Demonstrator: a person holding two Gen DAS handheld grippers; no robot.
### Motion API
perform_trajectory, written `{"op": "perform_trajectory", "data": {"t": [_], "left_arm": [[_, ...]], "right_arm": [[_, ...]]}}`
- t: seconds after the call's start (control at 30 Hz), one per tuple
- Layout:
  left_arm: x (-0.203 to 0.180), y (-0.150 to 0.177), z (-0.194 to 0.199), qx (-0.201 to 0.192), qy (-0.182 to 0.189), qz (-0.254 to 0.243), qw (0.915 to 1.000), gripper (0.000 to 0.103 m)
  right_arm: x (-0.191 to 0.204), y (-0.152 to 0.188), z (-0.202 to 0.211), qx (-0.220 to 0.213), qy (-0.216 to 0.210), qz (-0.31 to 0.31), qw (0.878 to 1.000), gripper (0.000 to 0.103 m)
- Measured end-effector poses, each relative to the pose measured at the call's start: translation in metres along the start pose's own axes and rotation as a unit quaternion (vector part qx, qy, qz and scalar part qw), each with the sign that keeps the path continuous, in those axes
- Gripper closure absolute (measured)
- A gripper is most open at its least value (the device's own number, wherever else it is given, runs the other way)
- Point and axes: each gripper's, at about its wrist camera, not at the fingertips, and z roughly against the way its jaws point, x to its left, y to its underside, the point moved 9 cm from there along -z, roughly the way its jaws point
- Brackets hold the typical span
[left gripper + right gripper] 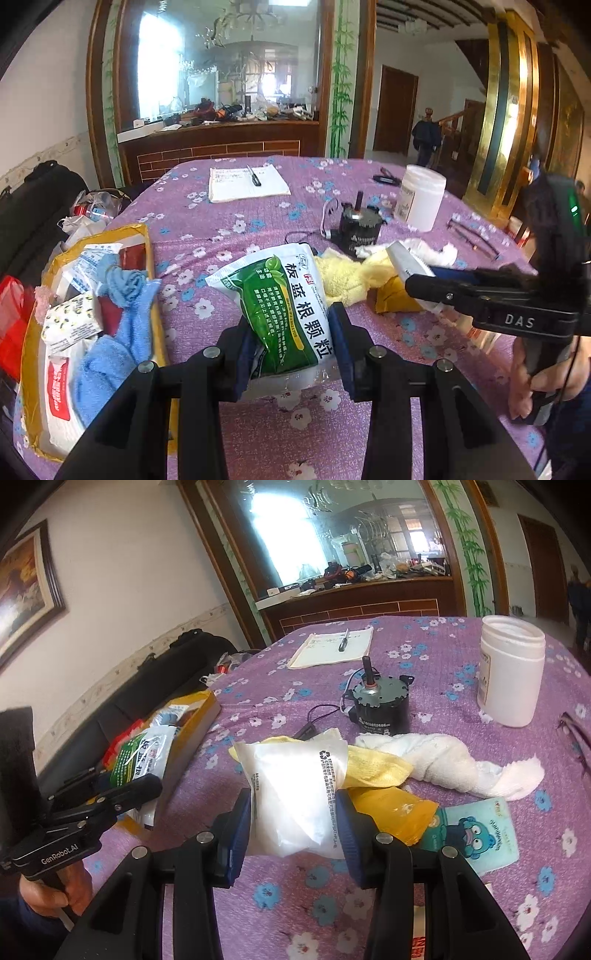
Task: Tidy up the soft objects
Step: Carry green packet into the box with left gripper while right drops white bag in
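My left gripper (291,343) is shut on a green-and-white medicine pouch (284,314), held just above the purple flowered tablecloth (229,229). To its left lies a yellow cardboard box (147,236) holding a blue cloth (125,325) and several packets. My right gripper (293,823) is shut on a white plastic pouch (295,797). Behind that pouch lie a yellow towel (373,766), a twisted white towel (443,760), a yellow pouch (391,812) and a teal cartoon packet (476,834). In the right wrist view the left gripper (147,781) with its green pouch (140,757) hovers by the box (207,705).
A black motor with wires (380,705) and a white jar (511,672) stand behind the towels. A notebook with a pen (332,646) lies at the far side. Glasses (576,734) rest at the right edge. A black bag (40,206) and plastic bags sit left of the table.
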Motion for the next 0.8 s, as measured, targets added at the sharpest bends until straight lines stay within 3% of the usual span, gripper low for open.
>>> {"op": "perform_trajectory", "data": {"t": [0.2,0.4,0.63,0.8], "left_arm": [[0.037,-0.005,0.032,-0.030,-0.009,0.028,0.9991,0.065],[0.110,0.007,0.059,-0.047,-0.056,0.082,0.9940,0.064],[0.195,0.044,0.063,-0.025,-0.106,0.152,0.9823,0.064],[0.215,0.061,0.057,-0.012,-0.110,0.169,0.9795,0.064]], "right_arm": [[0.037,0.001,-0.002,0.005,-0.019,-0.010,1.000,0.055],[0.108,-0.002,-0.020,0.022,-0.066,0.020,0.997,0.055],[0.183,-0.004,-0.057,0.049,-0.093,0.069,0.992,0.055],[0.222,-0.004,-0.095,0.066,-0.087,0.092,0.990,0.055]]}}
